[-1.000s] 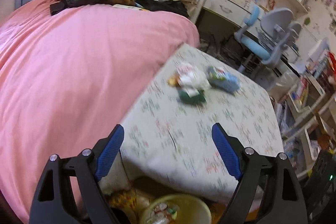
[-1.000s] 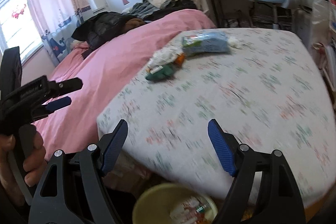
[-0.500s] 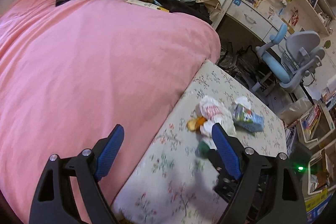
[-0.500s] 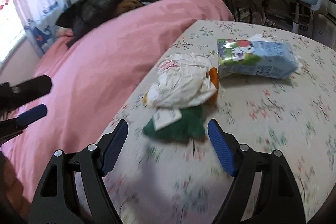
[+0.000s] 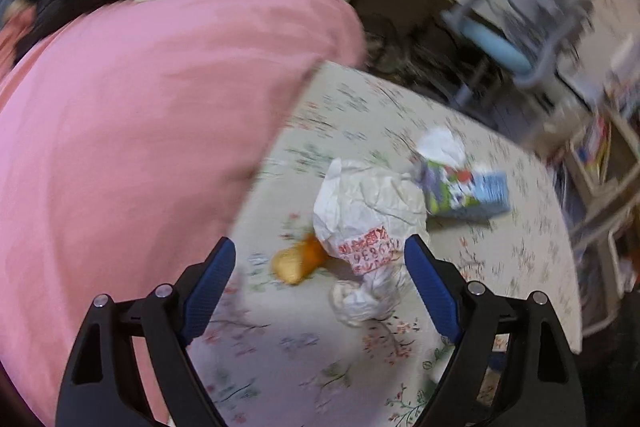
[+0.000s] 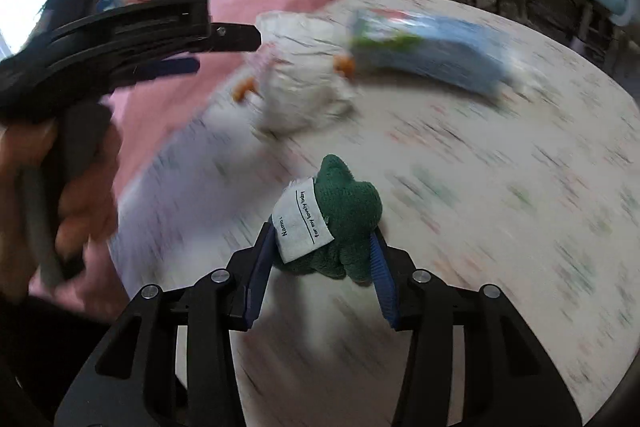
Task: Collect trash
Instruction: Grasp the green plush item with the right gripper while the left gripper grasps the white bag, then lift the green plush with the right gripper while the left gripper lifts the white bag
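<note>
On the floral table [image 5: 280,347] lie a crumpled white bag with red print [image 5: 368,203], an orange piece [image 5: 298,261] at its left and a blue-green packet [image 5: 464,187] behind it. My left gripper [image 5: 318,243] hovers open just in front of the bag and the orange piece. In the right wrist view a green knitted item with a white label [image 6: 344,215] sits between the pads of my right gripper [image 6: 322,231], whose jaws are closing on it and touch both its sides. The bag [image 6: 300,83] and packet [image 6: 424,55] lie beyond it.
A pink bed [image 5: 140,127] with dark clothes piled on it borders the table on the left. A blue-grey desk chair [image 5: 520,7] and shelves stand behind. A person's hand [image 6: 80,187] holds the left gripper [image 6: 224,53] at the table's left edge.
The right gripper came in over the green knitted item and its jaws narrowed around it. The left gripper moved closer to the white bag and the orange piece, still wide.
</note>
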